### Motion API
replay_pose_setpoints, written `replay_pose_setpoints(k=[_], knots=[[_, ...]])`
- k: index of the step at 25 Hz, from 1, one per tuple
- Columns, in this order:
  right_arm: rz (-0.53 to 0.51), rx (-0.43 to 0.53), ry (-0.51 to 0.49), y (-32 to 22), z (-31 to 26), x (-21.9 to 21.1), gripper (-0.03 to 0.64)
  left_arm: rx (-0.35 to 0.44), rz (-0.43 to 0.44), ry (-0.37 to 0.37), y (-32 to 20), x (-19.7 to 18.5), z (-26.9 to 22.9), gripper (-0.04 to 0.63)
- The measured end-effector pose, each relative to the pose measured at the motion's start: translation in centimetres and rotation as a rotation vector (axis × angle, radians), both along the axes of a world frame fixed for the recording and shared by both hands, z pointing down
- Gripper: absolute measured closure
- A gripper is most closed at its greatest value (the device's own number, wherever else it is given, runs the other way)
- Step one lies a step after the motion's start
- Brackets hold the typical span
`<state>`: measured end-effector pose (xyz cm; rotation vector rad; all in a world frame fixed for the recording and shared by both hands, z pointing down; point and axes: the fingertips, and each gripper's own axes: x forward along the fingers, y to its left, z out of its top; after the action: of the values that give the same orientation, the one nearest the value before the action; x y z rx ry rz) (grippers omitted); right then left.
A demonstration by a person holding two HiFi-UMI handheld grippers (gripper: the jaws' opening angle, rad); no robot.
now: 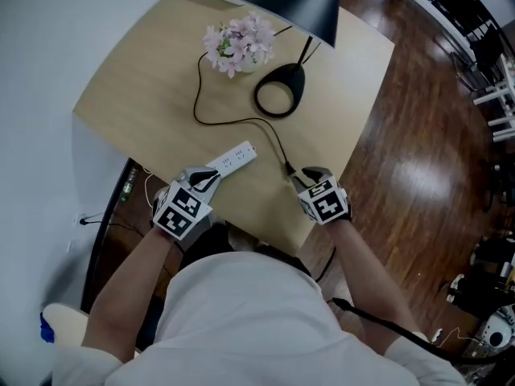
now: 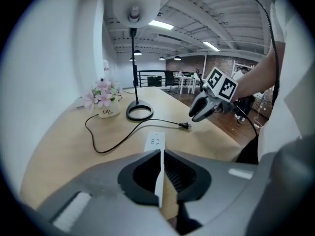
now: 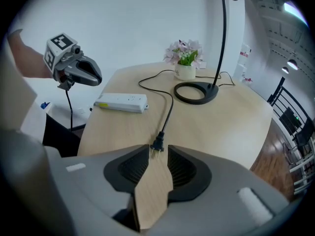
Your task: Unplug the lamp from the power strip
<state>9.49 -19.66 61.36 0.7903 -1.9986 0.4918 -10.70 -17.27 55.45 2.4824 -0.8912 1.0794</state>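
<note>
While left fingers (image 2: 142, 173) clamp the power strip (image 1: 234, 158) near table (image 1: 137, 87) edge, right fingers (image 3: 129, 168) parted round loose plug (image 3: 157, 143)

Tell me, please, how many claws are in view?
2. The left claw grips the power strip at its near end; the right claw stands open just behind the loose plug.

Pink flower pot (image 1: 238, 45) on wooden table (image 1: 145, 95)

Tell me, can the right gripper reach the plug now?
Probably yes: the plug lies free on the table, right at the open jaw tips of the right gripper, with nothing in between.
</note>
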Motion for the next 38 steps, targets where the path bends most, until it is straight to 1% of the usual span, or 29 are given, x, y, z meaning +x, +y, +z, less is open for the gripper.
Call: replay_pose_setpoints(k=[5, 8, 11, 14, 17, 20, 24, 26, 29, 32, 38], knots=[[-0.057, 0.039, -0.11, 3.1, -2.5, 2.1, 0.482, 0.082, -0.189, 0.064, 4.6, -0.6, -4.5, 0.566], [-0.099, 0.056, -0.166, 5.3, -3.8, 3.0, 0.482, 0.106, -0.303, 0.077, 8.5, -1.9, -6.0, 0.566], [-0.122, 0.079, -0.213, 7.4, -5.2, 3.6, 0.48, 0.114, -0.404, 0.106, 12.8, -3.4, -7.2, 0.566], [-0.124, 0.106, -0.244, 9.5, -6.9, 4.3, 0.482, 0.129, -0.474, 0.143, 16.7, -4.4, -8.4, 0.572], [-0.134, 0.125, -0.264, 12.2, -8.5, 4.4, 0.48, 0.15, -0.504, 0.168, 19.9, -4.9, -9.2, 0.574], [-0.153, 0.138, -0.276, 15.5, -10.0, 4.2, 0.48, 0.175, -0.516, 0.215, 22.5, -4.7, -10.1, 0.572], [-0.174, 0.132, -0.301, 20.6, -11.8, 3.8, 0.479, 0.216, -0.517, 0.287, 26.2, -3.1, -10.9, 0.574], [-0.179, 0.137, -0.31, 22.9, -12.5, 3.8, 0.479, 0.223, -0.512, 0.311, 28.5, -2.2, -10.5, 0.58], [-0.179, 0.149, -0.318, 26.2, -13.6, 3.9, 0.479, 0.205, -0.502, 0.323, 32.0, -1.1, -9.0, 0.58], [-0.19, 0.192, -0.327, 28.5, -14.7, 4.2, 0.479, 0.201, -0.521, 0.341, 34.6, -0.5, -8.7, 0.58], [-0.247, 0.219, -0.39, 31.3, -16.3, 6.1, 0.469, 0.272, -0.569, 0.339, 38.5, 2.7, -11.0, 0.58]])
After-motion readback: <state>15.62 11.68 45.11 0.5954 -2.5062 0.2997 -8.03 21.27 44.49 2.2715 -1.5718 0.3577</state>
